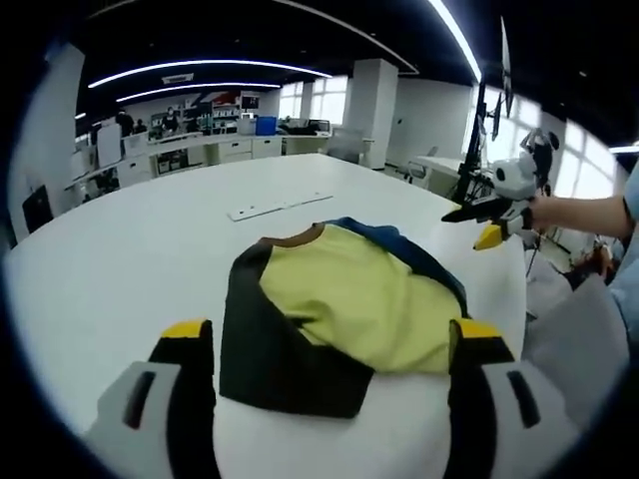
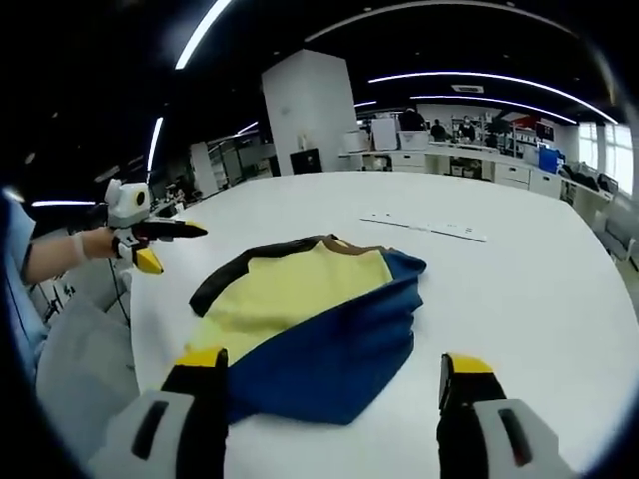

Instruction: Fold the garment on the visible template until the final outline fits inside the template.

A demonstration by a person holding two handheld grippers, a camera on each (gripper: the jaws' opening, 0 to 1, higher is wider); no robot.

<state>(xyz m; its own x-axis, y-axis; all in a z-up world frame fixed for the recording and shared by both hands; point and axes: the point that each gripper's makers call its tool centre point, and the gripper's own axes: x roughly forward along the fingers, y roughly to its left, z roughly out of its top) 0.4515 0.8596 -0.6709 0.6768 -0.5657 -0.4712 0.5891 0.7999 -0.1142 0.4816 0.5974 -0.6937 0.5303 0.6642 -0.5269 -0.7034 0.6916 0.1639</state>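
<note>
Folding the yellow cloth garment with blue and black side panels (image 1: 349, 299) calls for care: we judge the next grasp should take an outer edge and lay it flat toward the middle, without dragging the bundle. It lies bunched on the round white surface (image 1: 120, 259), near its edge. Our left gripper (image 1: 334, 349) and right gripper (image 2: 334, 384) hover just short of it, fingers (image 2: 200, 374) spread wide, grasping nothing. We cannot make out a template outline; a white flat strip (image 2: 424, 227) lies beyond. Around us, an open office with ceiling light strips (image 1: 200, 68).
</note>
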